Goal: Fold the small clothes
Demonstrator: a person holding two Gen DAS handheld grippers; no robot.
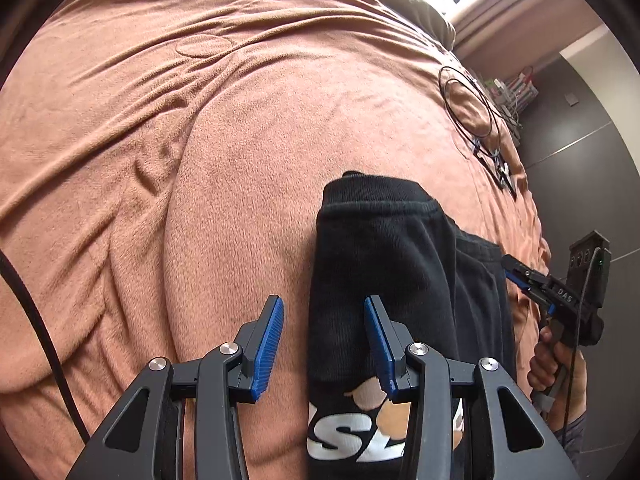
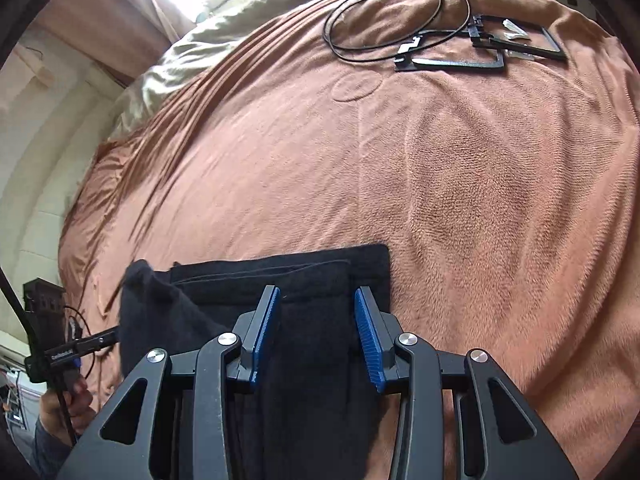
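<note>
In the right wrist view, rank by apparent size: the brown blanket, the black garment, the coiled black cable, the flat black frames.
1. Brown fleece blanket, clearly the largest.
2. Black folded garment, though nearness to the camera inflates it.
3. Coiled black cable and flat black frames: similar spread, too close to rank.

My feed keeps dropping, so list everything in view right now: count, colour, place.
Black garment: one, black with a white and tan print, partly folded on the blanket's near part.
Blanket: one, rust brown, covering the bed.
Cable: one, black, coiled at the blanket's far edge.
Flat frames: two, black, beside the cable.
Bedding: pale olive, beyond the blanket.
Left tool: black with blue pads, open, over the garment's left edge.
Right tool: same colours, open over the garment.
Hands: two, one gripping each tool.
</note>
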